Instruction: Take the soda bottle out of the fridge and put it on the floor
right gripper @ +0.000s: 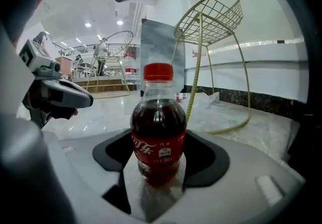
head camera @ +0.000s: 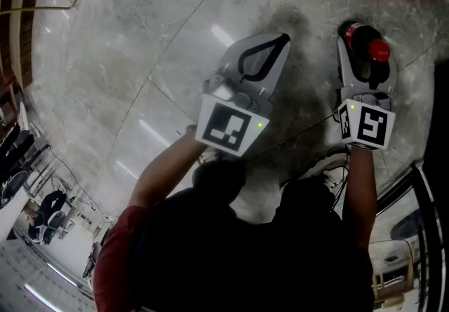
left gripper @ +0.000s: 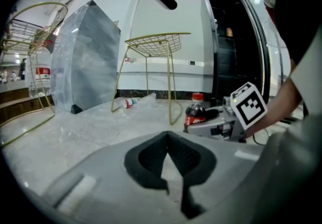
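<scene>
Standing upright on the marble floor (head camera: 140, 58), the soda bottle (right gripper: 158, 122) sits pinched between the right gripper (right gripper: 158, 140) pads, seemingly steadied for release, while the left gripper (left gripper: 168, 140), pressed together and empty, hovers nearby.

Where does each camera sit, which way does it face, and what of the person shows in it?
Head view: on the person's head, facing steeply down at the marble floor; both forearms, left gripper and right gripper show.
Left gripper view: on the left gripper, facing across the floor to a gold wire stand; own jaws together, empty.
Right gripper view: on the right gripper, facing the soda bottle between its jaws.
Shared: each gripper view shows the other gripper.
</scene>
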`<state>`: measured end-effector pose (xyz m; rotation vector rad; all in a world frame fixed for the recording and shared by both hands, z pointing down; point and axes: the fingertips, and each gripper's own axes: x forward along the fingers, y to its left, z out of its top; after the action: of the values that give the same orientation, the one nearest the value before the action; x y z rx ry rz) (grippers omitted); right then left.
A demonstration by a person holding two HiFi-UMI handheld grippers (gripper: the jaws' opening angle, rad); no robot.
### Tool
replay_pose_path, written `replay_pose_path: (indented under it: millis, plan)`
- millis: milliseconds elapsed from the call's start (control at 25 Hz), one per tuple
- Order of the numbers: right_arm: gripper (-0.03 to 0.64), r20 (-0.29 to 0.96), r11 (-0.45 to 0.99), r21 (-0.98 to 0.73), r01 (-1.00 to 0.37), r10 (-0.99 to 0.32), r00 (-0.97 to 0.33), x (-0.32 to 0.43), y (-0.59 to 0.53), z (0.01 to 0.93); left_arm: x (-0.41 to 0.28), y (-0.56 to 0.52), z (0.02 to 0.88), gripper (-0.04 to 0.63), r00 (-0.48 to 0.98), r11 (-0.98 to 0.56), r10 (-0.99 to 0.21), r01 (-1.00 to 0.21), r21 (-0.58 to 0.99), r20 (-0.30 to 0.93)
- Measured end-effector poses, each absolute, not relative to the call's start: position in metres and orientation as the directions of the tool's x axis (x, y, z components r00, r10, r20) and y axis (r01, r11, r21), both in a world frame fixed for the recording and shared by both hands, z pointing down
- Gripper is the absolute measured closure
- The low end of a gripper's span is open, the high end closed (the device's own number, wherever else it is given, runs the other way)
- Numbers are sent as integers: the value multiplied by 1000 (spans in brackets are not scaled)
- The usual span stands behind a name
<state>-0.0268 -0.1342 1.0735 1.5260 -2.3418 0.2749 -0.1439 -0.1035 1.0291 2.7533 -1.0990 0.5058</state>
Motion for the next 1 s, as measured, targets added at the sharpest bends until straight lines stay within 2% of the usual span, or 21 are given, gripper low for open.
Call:
replay_pose_path:
  millis: [320, 560, 1000]
  plan:
    - [314, 370, 437, 31, -899, -840, -396, -27, -132, 1074, -141, -100, 1032, 595, 681, -729, -636, -685, 7, 363]
    - [281, 365, 438, 36, -898, -843, -396, -25, -129, 1070, -140, -100, 1031, 595, 682, -730, -638, -683, 0, 357]
    - [280, 388, 428, 4, -904, -833, -393, -23, -95, 1074, -141, -95, 1034, 595, 678, -729, -638, -684, -3, 366]
